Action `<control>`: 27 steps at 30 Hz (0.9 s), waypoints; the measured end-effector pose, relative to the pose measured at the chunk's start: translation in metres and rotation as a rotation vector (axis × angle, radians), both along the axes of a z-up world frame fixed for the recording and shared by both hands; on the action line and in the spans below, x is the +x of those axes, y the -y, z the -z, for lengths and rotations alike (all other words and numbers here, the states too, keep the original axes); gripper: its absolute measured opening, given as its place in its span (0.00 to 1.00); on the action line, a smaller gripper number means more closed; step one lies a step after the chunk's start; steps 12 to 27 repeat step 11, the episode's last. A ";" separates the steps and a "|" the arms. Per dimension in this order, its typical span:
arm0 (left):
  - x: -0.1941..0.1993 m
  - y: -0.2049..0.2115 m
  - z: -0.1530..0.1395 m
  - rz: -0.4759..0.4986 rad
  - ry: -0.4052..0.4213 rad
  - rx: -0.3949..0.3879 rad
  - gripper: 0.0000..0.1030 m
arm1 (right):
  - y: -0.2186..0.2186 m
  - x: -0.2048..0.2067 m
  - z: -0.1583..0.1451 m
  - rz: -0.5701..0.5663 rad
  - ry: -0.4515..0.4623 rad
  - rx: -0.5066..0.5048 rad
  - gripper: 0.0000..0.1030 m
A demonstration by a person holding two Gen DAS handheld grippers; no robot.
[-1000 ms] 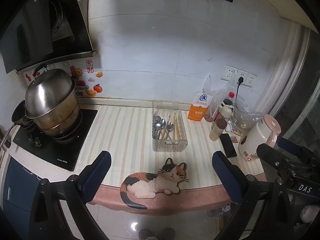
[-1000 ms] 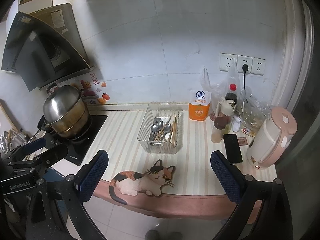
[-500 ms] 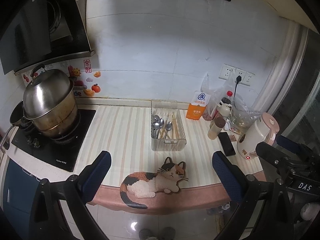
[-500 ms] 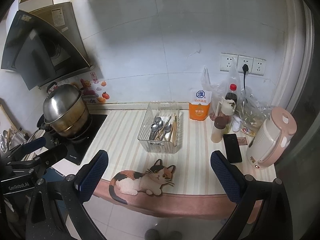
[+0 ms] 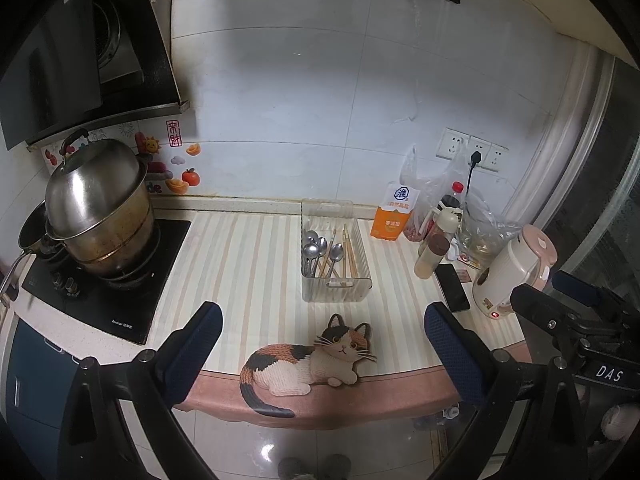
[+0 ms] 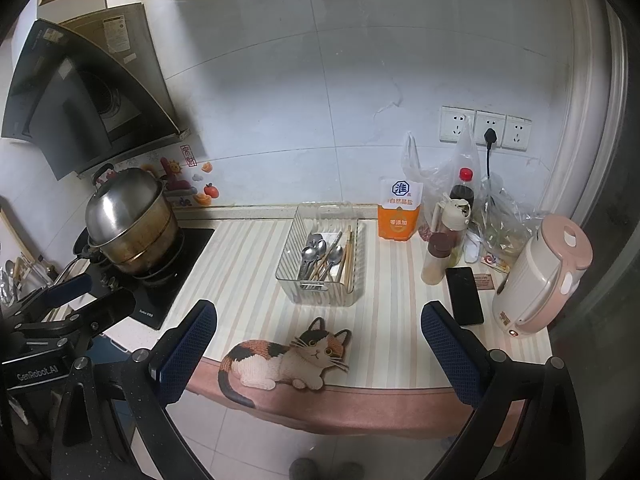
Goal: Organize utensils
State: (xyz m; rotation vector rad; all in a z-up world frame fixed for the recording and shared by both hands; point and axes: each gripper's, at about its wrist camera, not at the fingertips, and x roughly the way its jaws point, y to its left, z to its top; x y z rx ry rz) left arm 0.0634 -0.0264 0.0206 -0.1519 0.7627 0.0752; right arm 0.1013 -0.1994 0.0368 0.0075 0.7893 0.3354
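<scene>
Holding both grippers, left [image 5: 320, 350] and right [image 6: 318, 346], with fingers released, I see spoons [image 5: 314, 250] and chopsticks [image 5: 349, 250] in the far bin [image 5: 336, 290].

Both tools look alike. The left gripper [image 5: 320, 344] has two broad fingers [image 5: 194, 350] faced with dark blue, finely dotted pads, set on matte black angular links held by round silver screws just behind the jaws. The right gripper [image 6: 318, 342] matches: blue textured fingers [image 6: 450, 354], black speckled frame, silver screw heads. White lettering marks each black body, "DAS" on one, "GenRobot.AI" on the other.
</scene>
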 end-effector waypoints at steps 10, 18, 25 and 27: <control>0.001 0.001 0.000 0.008 -0.006 -0.005 1.00 | 0.009 0.000 0.001 -0.002 -0.004 -0.002 1.00; 0.001 0.001 0.001 0.008 -0.007 -0.005 1.00 | 0.009 0.000 0.001 -0.002 -0.003 -0.005 1.00; 0.001 0.001 0.001 0.008 -0.007 -0.005 1.00 | 0.009 0.000 0.001 -0.002 -0.003 -0.005 1.00; 0.001 0.001 0.001 0.008 -0.007 -0.005 1.00 | 0.009 0.000 0.001 -0.002 -0.003 -0.005 1.00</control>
